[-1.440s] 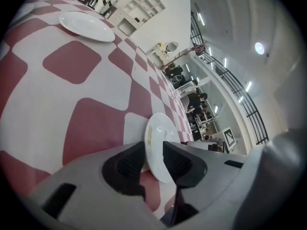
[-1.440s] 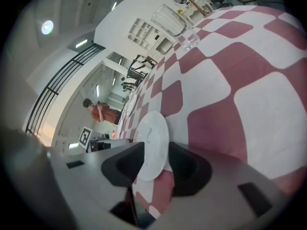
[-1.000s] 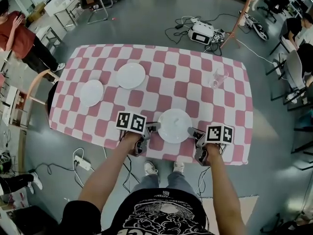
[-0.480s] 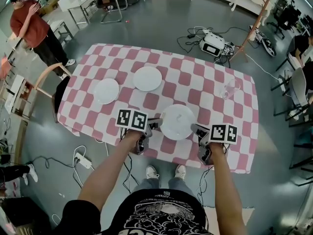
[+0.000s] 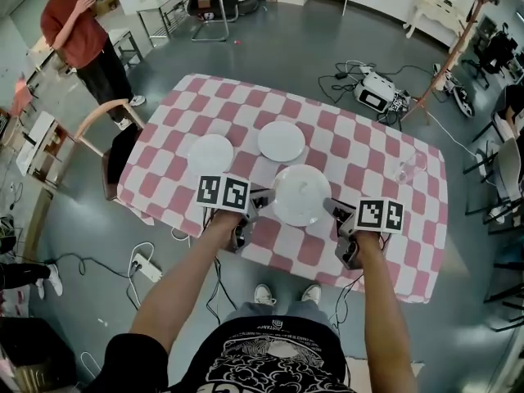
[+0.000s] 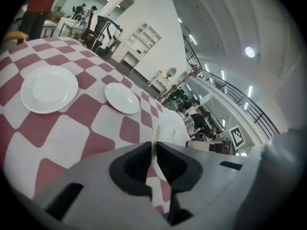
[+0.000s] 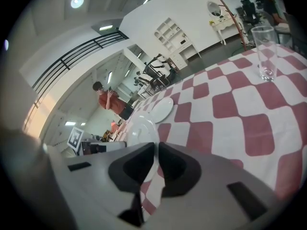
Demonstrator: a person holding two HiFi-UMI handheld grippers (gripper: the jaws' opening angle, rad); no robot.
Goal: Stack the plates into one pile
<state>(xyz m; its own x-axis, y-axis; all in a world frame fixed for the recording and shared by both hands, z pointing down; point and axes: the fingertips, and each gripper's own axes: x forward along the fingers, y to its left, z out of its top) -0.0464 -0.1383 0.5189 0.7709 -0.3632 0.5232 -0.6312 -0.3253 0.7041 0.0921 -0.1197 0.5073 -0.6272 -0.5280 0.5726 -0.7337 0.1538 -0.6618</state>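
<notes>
Large plate (image 5: 301,195) | left tool (image 5: 260,201), right tool (image 5: 332,210) clamped on opposite rims | carry level, centre over 11 o'clock plate (image 5: 282,141), lower evenly

Lab hall: floor cables (image 5: 348,70), office chairs (image 5: 214,6)

My right gripper (image 7: 156,152) nipping a white plate (image 7: 140,131) by its rim
Both jaws press together on the plate's edge; past it a second plate (image 7: 160,110) lies flat on the red-and-white checked cloth (image 7: 230,104); a clear glass (image 7: 264,51) stands upright on the cloth, well apart at the right.
</notes>
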